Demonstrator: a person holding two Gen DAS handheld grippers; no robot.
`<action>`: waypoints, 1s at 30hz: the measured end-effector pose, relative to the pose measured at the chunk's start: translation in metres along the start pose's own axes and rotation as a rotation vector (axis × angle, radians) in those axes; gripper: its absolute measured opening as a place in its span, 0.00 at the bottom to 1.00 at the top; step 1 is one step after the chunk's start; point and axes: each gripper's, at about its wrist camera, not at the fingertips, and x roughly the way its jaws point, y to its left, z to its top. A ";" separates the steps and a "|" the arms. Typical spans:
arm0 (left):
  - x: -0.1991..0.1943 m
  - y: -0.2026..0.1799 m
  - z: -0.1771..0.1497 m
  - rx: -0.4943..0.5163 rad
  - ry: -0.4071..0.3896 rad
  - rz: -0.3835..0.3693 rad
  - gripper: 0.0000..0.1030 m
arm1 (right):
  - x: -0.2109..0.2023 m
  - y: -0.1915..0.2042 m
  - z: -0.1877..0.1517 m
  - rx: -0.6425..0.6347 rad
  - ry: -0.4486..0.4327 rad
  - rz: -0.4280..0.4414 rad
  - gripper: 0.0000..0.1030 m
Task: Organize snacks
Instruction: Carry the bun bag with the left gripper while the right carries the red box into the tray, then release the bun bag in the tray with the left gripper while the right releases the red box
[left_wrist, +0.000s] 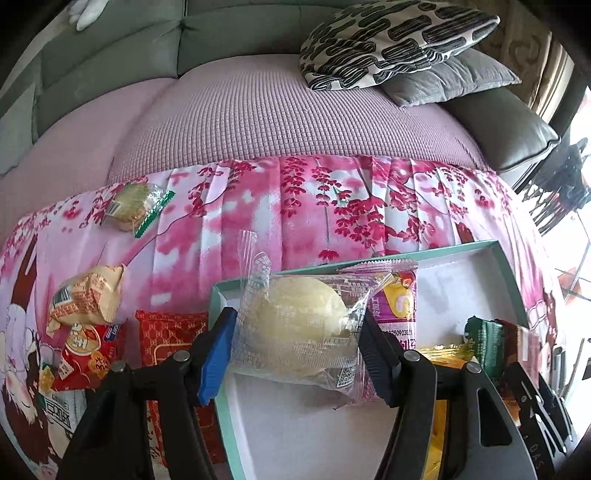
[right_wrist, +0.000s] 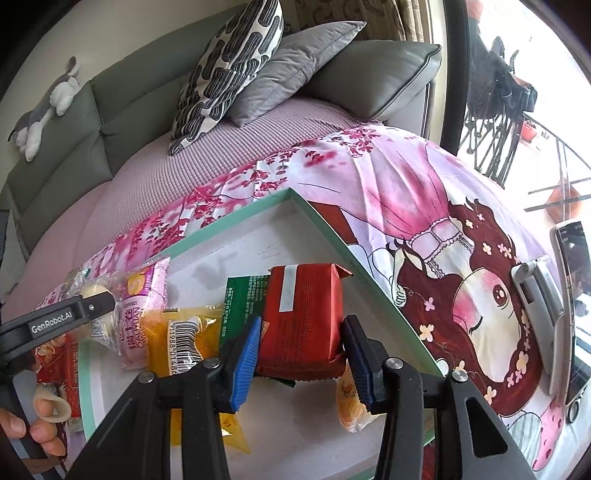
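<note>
My left gripper (left_wrist: 297, 334) pinched a clear-wrapped pale bun (left_wrist: 301, 317) between its pads, held above the near left corner of the teal-rimmed box (left_wrist: 515, 291). My right gripper (right_wrist: 301, 356) clamped a red snack packet (right_wrist: 301, 317) squarely between its blue fingers (right_wrist: 245, 363), over the box's near right part. Just behind the bun lay a pink-and-purple packet (left_wrist: 400, 306); under and beside the red packet sat a green packet (right_wrist: 242, 299) and an orange packet (right_wrist: 177, 339), crowding the box's near half. The far half of the box floor showed bare white. Left of the box, on the pink floral cloth (left_wrist: 314, 206), lay a red patterned pouch (left_wrist: 168, 325), a beige packet (left_wrist: 86, 299) and a far biscuit packet (left_wrist: 136, 206). A phone on a stand (right_wrist: 565, 306) stood far right.
</note>
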 end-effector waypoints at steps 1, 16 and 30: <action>-0.001 0.001 -0.001 -0.007 0.002 -0.009 0.66 | 0.000 0.000 0.001 -0.003 0.002 -0.001 0.47; -0.045 0.026 -0.016 -0.056 -0.029 0.042 0.86 | -0.023 0.012 -0.001 -0.060 0.014 0.015 0.68; -0.067 0.099 -0.049 -0.204 -0.061 0.173 0.88 | -0.046 0.040 -0.007 -0.097 -0.031 0.077 0.99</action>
